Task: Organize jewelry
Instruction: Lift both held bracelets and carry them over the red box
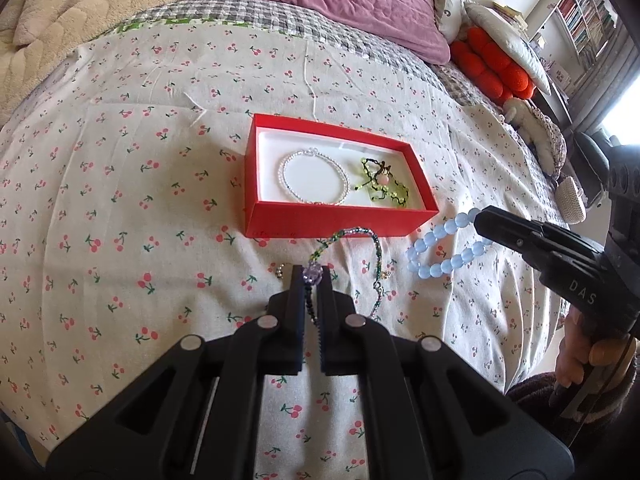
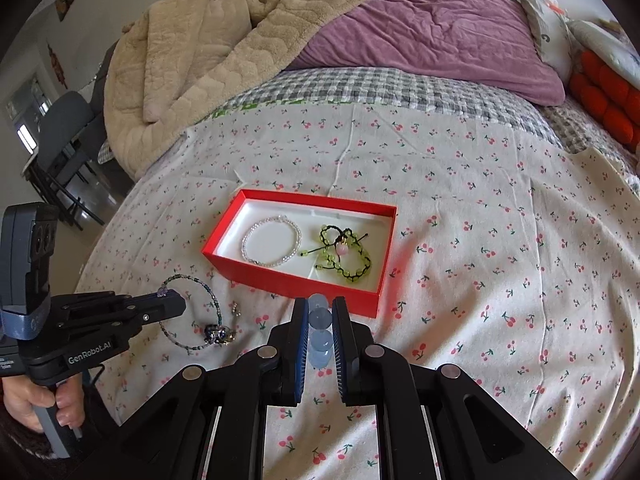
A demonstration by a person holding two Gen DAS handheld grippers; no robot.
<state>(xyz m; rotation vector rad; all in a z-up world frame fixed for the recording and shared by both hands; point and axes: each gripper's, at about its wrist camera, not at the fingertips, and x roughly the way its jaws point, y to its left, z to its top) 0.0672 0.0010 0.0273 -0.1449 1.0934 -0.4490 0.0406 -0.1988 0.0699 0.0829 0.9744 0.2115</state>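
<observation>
Beside the red box (image 1: 332,220) on the bedsheet (image 1: 120,200), left gripper (image 1: 311,276) is pinching the green chain (image 1: 356,234); right gripper (image 2: 320,308) is clamping the blue bracelet (image 1: 440,248).

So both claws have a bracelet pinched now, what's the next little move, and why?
Probably the right gripper carries its pale blue round-bead bracelet over the open red cardboard box and lets go. That box already holds two bracelets, and white floor shows between them. The left gripper can follow with its thin green-and-purple beaded bracelet.
</observation>
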